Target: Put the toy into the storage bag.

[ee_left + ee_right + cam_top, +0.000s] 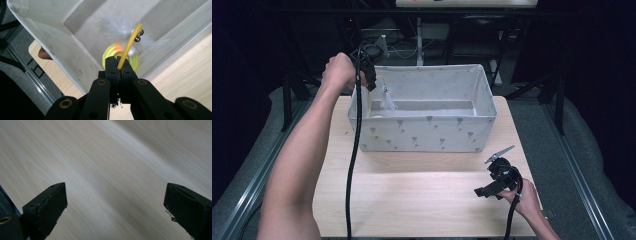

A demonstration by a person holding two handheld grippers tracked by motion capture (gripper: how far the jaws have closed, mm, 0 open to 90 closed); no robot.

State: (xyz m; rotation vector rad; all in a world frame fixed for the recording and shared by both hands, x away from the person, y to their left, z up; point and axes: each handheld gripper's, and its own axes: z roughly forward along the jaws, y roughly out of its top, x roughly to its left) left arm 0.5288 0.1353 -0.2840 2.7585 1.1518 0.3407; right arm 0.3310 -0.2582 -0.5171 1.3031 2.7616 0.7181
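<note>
L gripper (117,67) was clamped on the yellow stick (129,44) of a feather toy (120,30) over the bin (422,135) corner, R gripper (115,202) wide open, empty; imo lower before letting go.

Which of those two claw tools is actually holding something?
The left gripper, over the fabric bin: jaws pinched on a yellow feather toy's stick. The right gripper gapes over the table.

A pale fabric bin (427,135) with small grey motifs stands on the light wooden table (412,200), well ahead of the right gripper (116,205). A yellow stick (128,45) juts from the left gripper (117,70). Past its tip are white feathers (112,27), two metal bells (139,35) and a yellow disc (110,53).
</note>
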